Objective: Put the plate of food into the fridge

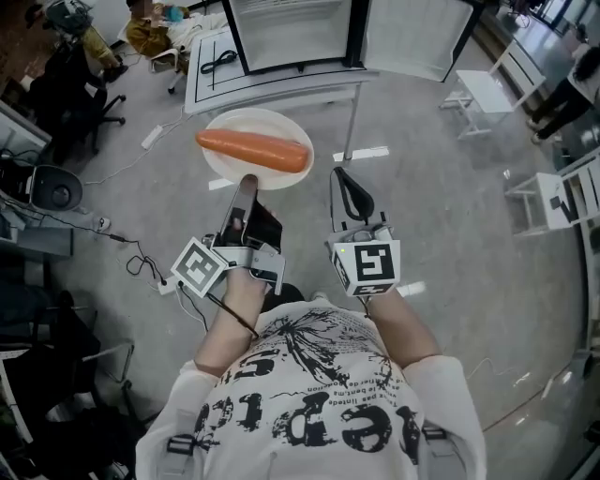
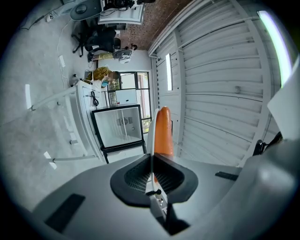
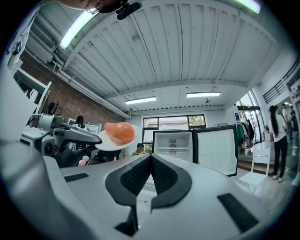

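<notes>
A white plate (image 1: 242, 131) carries a long orange carrot (image 1: 253, 150) and hangs in the air in front of me. My left gripper (image 1: 247, 180) is shut on the plate's near rim. The left gripper view shows the plate (image 2: 151, 133) edge-on between the closed jaws, with the carrot (image 2: 164, 131) beyond. My right gripper (image 1: 339, 174) is level with it on the right, shut and holding nothing. The fridge (image 1: 291, 33) stands ahead with its door (image 1: 417, 37) swung open. From the right gripper view, plate (image 3: 110, 143), carrot (image 3: 119, 132) and open fridge (image 3: 172, 143) all show.
The fridge rests on a white frame table (image 1: 272, 84). White chairs (image 1: 483, 94) stand to the right. A person (image 1: 150, 28) sits at the back left near a black office chair (image 1: 75, 84). Cables (image 1: 131, 253) trail over the grey floor on my left.
</notes>
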